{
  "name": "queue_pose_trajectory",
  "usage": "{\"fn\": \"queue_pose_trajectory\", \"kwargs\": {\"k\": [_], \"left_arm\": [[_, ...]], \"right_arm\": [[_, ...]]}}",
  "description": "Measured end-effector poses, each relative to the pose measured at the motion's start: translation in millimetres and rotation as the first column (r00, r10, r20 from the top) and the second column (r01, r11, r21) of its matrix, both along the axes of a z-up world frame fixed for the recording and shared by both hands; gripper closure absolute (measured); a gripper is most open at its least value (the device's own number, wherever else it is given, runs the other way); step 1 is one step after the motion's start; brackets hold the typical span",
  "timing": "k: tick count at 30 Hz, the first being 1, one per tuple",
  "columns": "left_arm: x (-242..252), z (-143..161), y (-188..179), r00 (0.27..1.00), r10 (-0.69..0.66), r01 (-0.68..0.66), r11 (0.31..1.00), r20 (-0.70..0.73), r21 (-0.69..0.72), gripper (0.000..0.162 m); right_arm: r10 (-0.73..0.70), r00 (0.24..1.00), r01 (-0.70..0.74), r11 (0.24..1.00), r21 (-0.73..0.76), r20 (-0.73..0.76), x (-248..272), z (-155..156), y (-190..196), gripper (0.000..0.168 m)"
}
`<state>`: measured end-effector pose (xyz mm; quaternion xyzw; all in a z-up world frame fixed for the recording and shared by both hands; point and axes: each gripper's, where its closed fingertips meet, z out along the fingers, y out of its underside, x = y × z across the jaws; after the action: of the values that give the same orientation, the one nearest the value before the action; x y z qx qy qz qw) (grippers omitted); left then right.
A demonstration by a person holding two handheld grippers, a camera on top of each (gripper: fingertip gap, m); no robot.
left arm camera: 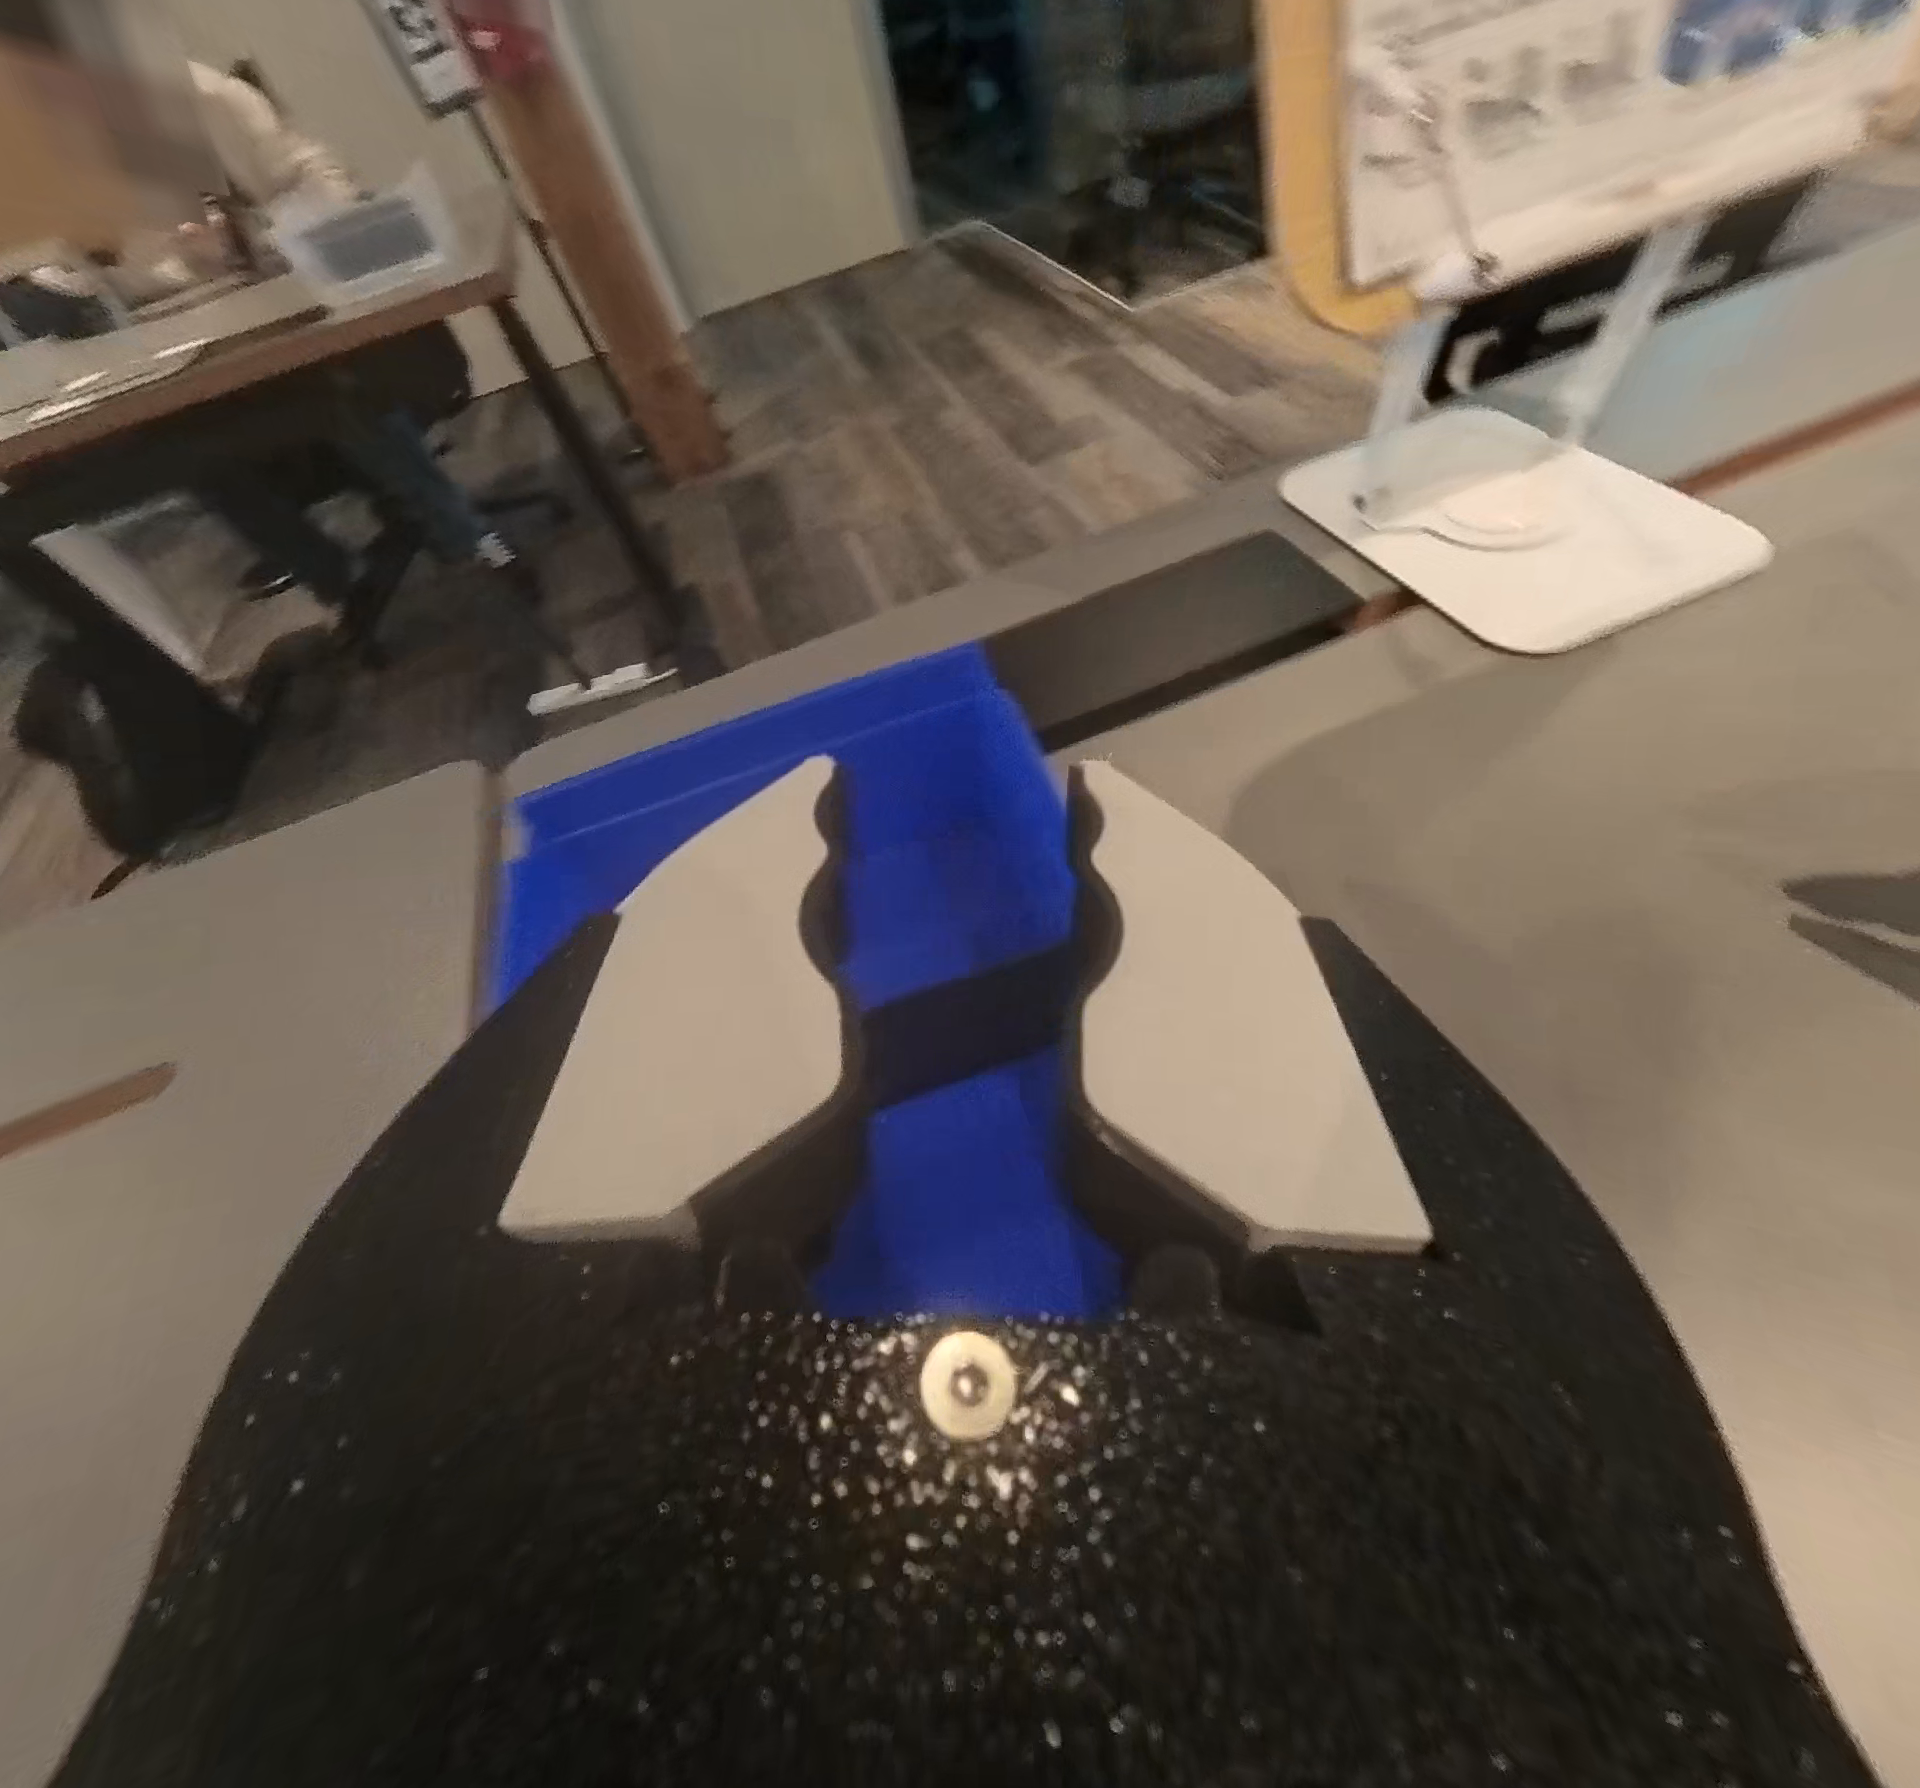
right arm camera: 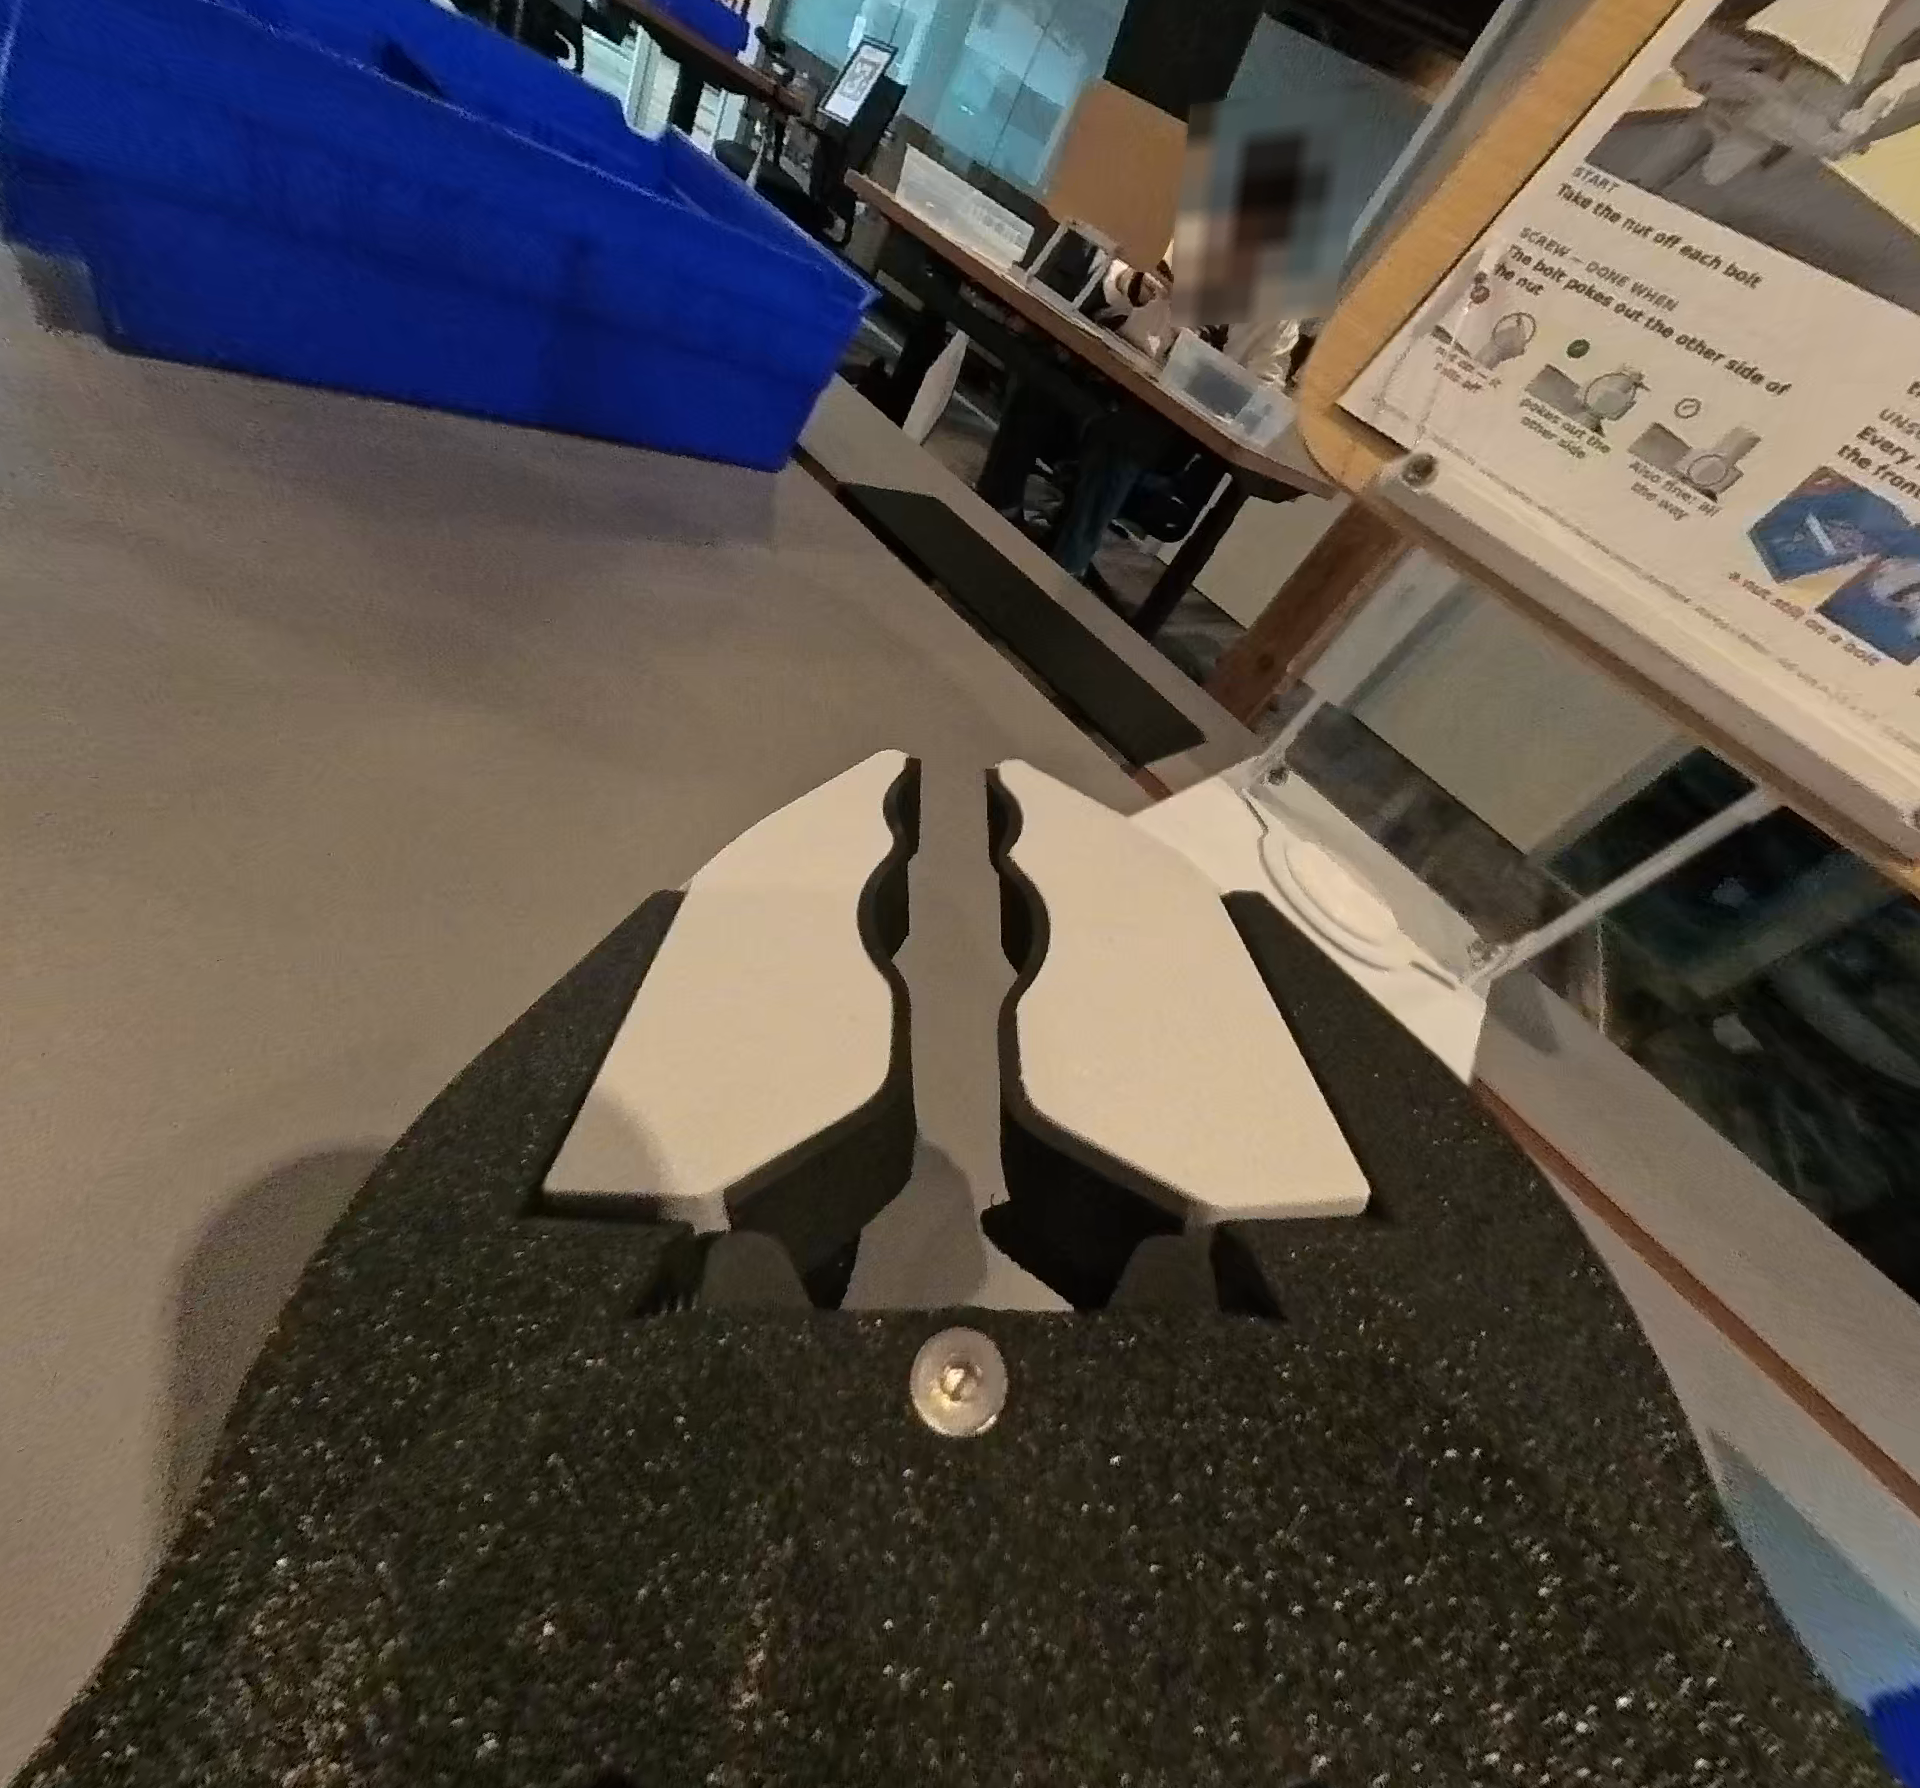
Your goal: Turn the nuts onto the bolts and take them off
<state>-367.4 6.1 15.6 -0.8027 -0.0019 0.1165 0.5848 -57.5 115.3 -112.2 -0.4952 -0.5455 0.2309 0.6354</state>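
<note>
Both grippers are empty, and no nuts or bolts show yet.

The left gripper (left arm camera: 956,782) has its jaws open wide with nothing in them, and it hangs over the blue bin (left arm camera: 925,865) on the grey surface (left arm camera: 1558,855). The right gripper (right arm camera: 951,777) has its jaws almost shut, with a thin gap and nothing held, low over bare surface, the bin well off to its left. The nuts and bolts are probably inside the bin, but I cannot see them. A good next move is to tip the left gripper down slowly until it can see in, then open the right one before reaching. Only the left view looks along the bin's inside wall. Only the right view shows the bin's outer side and the picture sheet (right arm camera: 1704,304) on its clear stand.
</note>
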Motion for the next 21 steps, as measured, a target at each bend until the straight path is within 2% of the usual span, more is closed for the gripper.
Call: {"fn": "queue_pose_trajectory", "kwargs": {"k": [5,9,16,21], "left_arm": [[-35,4,-21,0.997,0.075,-0.075,0.997,0.018,0.015,0.123],[-55,-3,-35,0.988,0.149,-0.149,0.989,0.032,-0.003,0.123],[-52,-12,-37,0.992,0.128,-0.129,0.991,-0.017,-0.046,0.125],[-52,-18,-35,0.992,0.125,-0.127,0.989,-0.021,-0.074,0.126]], "right_arm": [[0.020,0.999,-0.021,0.999,-0.035,-0.037,-26,9,-2,0.156],[0.084,0.994,-0.088,0.995,-0.057,-0.070,-68,28,-6,0.155],[0.247,0.964,-0.249,0.968,-0.011,-0.103,-167,83,-22,0.155],[0.323,0.939,-0.326,0.945,-0.002,-0.119,-227,105,-38,0.155]]}}
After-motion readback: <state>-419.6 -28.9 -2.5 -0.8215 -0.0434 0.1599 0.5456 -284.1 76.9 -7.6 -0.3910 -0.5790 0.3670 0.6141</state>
